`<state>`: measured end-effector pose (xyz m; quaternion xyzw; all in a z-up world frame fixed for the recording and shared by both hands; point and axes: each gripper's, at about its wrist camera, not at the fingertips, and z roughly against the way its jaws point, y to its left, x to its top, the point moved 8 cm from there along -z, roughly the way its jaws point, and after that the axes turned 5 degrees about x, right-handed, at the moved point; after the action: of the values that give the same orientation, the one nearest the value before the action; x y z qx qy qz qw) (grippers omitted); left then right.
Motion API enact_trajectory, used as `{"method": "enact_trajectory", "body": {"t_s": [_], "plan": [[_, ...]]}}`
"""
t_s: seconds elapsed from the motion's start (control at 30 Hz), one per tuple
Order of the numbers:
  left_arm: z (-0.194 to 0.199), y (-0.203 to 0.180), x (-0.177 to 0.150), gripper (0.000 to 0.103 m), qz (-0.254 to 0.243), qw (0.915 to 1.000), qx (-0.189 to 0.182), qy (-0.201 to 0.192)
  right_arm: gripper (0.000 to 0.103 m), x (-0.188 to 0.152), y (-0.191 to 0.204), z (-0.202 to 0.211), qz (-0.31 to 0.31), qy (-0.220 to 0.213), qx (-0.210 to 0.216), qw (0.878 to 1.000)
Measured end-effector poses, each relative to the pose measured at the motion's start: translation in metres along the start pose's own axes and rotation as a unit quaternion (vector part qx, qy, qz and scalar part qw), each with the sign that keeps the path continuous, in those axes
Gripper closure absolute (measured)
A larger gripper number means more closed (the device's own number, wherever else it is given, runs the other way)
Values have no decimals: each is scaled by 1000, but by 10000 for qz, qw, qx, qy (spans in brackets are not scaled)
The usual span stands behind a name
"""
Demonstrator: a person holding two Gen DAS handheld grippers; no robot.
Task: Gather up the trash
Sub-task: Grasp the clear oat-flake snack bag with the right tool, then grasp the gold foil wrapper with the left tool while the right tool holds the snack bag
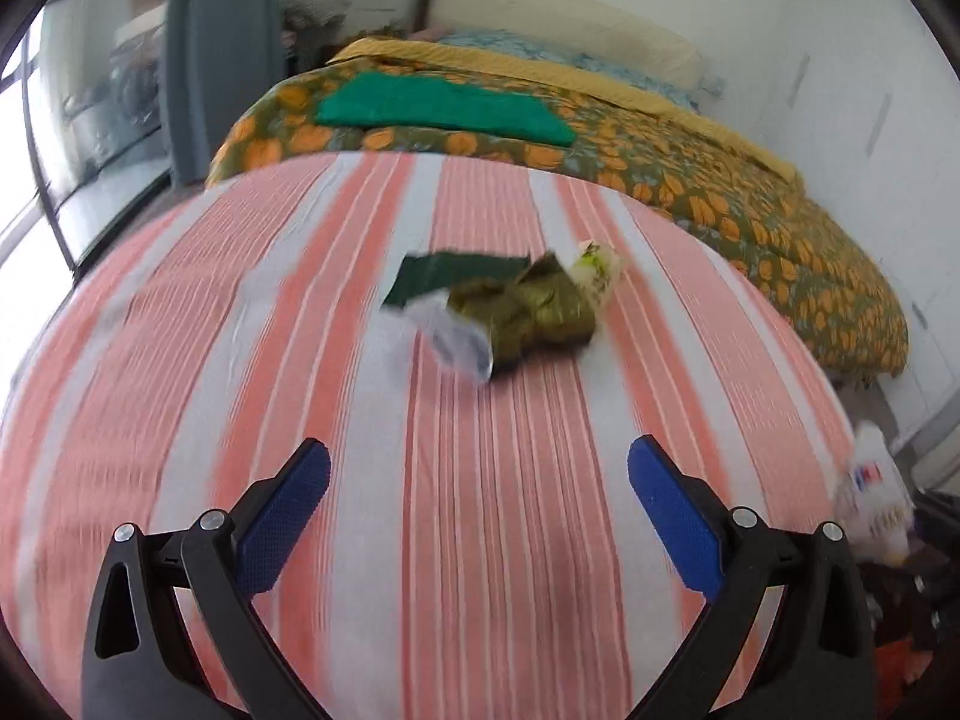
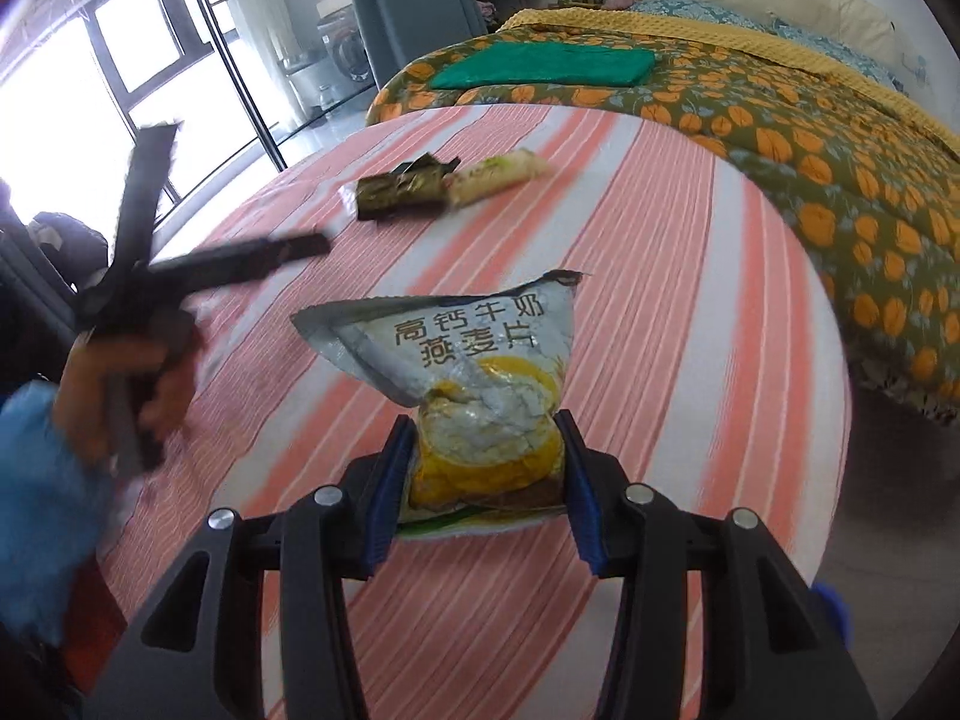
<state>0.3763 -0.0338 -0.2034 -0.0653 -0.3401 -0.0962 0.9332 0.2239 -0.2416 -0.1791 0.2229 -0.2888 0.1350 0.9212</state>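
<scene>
My right gripper (image 2: 483, 423) is shut on a crumpled silver and yellow snack packet (image 2: 462, 336), pads pressed on both sides, above the pink striped bedsheet (image 2: 690, 312). Farther up the sheet lies a small trash pile (image 2: 414, 186): an olive-green wrapper, a dark green one, clear plastic and a pale wrapper (image 2: 504, 171). In the left wrist view this pile (image 1: 516, 306) lies ahead of my left gripper (image 1: 480, 468), which is open and empty over the sheet. The held packet (image 1: 870, 480) shows blurred at the right edge. A hand (image 2: 120, 384) in a blue sleeve holds the left gripper (image 2: 240, 192) at the left.
A folded green cloth (image 1: 444, 105) lies on an orange-flowered quilt (image 1: 720, 192) beyond the striped sheet. Large windows (image 2: 120, 60) stand at the left. The bed's edge drops off at the right, with dark clutter (image 1: 912, 600) on the floor there.
</scene>
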Motion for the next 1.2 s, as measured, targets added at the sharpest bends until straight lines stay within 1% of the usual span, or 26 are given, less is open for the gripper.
{"method": "enact_trajectory", "body": {"t_s": [0.03, 0.1, 0.2, 0.27, 0.33, 0.37, 0.4, 0.47, 0.53, 0.63, 0.7, 0.73, 0.77, 0.83, 0.87, 0.97, 1.0, 1.03, 1.13, 1.2], "plan": [[-9, -1, 7, 4, -249, 9996, 101, 26, 57, -4, 1, 0, -30, -27, 12, 10000], [-28, -4, 16, 4, -828, 9956, 419, 101, 57, -10, -3, -1, -88, -24, -8, 10000], [-44, -10, 23, 4, -1543, 9859, 636, 82, 57, -14, -9, 1, -133, 7, -35, 9999], [-45, -15, 27, 4, -1861, 9802, 672, -35, 57, -17, -15, 5, -214, -24, -30, 9998], [-45, -18, 32, 7, -1984, 9783, 584, -120, 57, -19, -22, 8, -345, -37, 17, 9994], [-46, -21, 34, 13, -2042, 9774, 522, -131, 57, -20, -25, 9, -393, -31, 41, 9992], [-46, -24, 35, 27, -2079, 9769, 486, -105, 57, -21, -27, 9, -445, -36, 44, 9990], [-50, -26, 34, 43, -2082, 9771, 430, 19, 57, -22, -30, 10, -496, -42, 24, 9988], [-47, -28, 32, 49, -1983, 9794, 371, 6, 57, -21, -31, 11, -556, -47, 57, 9984], [-33, -31, 19, 51, -1841, 9823, 340, 111, 57, -17, -27, 17, -549, -87, 87, 9984], [-13, -32, 4, 51, -1714, 9845, 319, 209, 57, -14, -25, 22, -521, -45, 88, 9986], [-3, -31, -4, 51, -1602, 9861, 323, 294, 57, -14, -24, 24, -482, 35, 66, 9988], [9, -29, -17, 51, -1384, 9889, 303, 444, 57, -14, -23, 24, -439, 99, 23, 9990], [28, -25, -44, 50, -940, 9922, 311, 751, 57, -16, -22, 24, -238, 324, -235, 9989], [36, -25, -55, 50, -793, 9931, 285, 812, 57, -18, -21, 23, -105, 445, -445, 9980], [54, -32, -90, 47, -487, 9944, 204, 912, 57, -25, -19, 12, 79, 692, -799, 9944], [58, -34, -99, 45, -459, 9944, 202, 928, 57, -28, -18, 8, 80, 753, -788, 9940], [62, -37, -107, 44, -464, 9943, 188, 940, 57, -30, -15, 4, 44, 798, -689, 9944], [73, -52, -127, 31, -656, 9921, -127, 1066, 54, -32, -5, 0, -345, 739, -43, 9967], [82, -59, -133, 24, -913, 9900, -260, 1043, 43, -31, -4, 5, -484, 697, 128, 9963]]}}
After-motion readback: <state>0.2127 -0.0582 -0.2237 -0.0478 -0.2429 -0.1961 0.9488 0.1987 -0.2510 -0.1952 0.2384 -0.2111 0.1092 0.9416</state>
